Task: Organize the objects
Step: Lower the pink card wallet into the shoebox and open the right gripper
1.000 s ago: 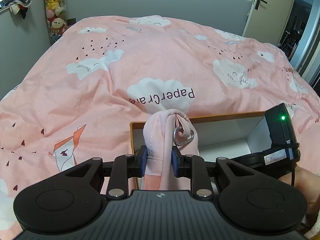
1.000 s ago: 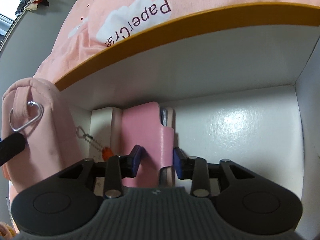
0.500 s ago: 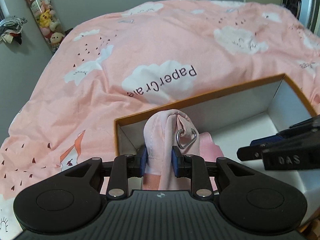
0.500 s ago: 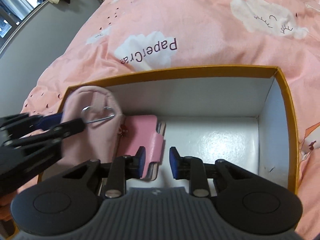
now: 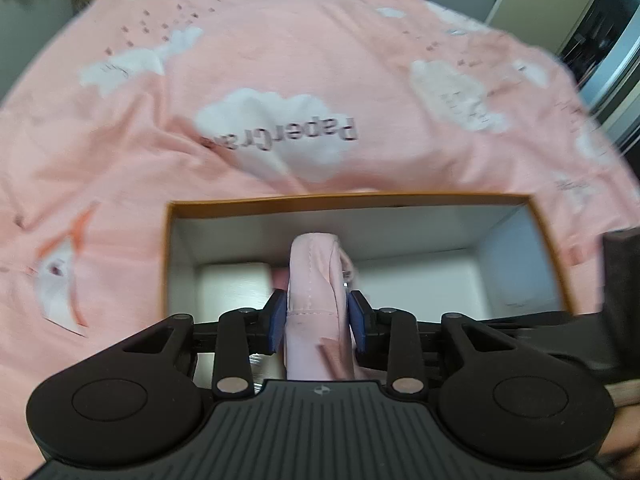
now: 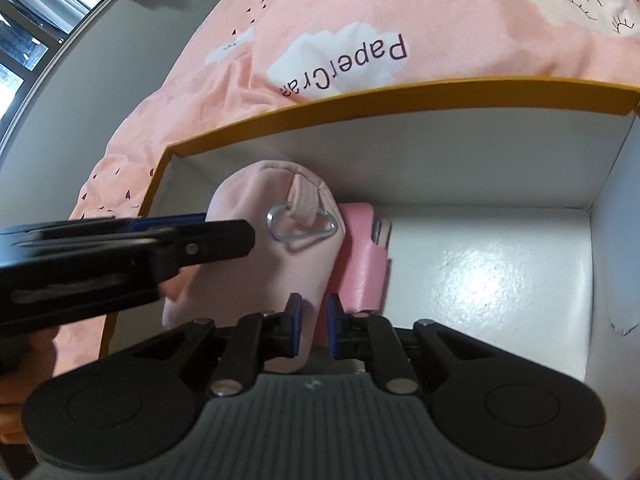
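Note:
My left gripper (image 5: 317,322) is shut on a pale pink fabric pouch (image 5: 314,280) with a heart-shaped metal ring (image 6: 301,227), holding it inside an orange-rimmed box (image 5: 360,199) with a white interior. In the right wrist view the pouch (image 6: 264,264) sits in the box's left part, over a pink wallet-like case (image 6: 362,256) lying on the box floor. My right gripper (image 6: 311,326) is nearly closed, empty, just over the pouch's near edge. The left gripper's fingers (image 6: 192,240) reach in from the left.
The box (image 6: 400,96) rests on a bed with a pink cloud-print duvet (image 5: 280,80). A white flat item (image 5: 236,292) lies in the box's left end. The box floor's right half (image 6: 500,280) is bare. A door and a wall stand behind the bed.
The left gripper has carried the pouch further into the box, over the pink case. The right gripper has let go of the pink case, narrowed, and drawn back a little.

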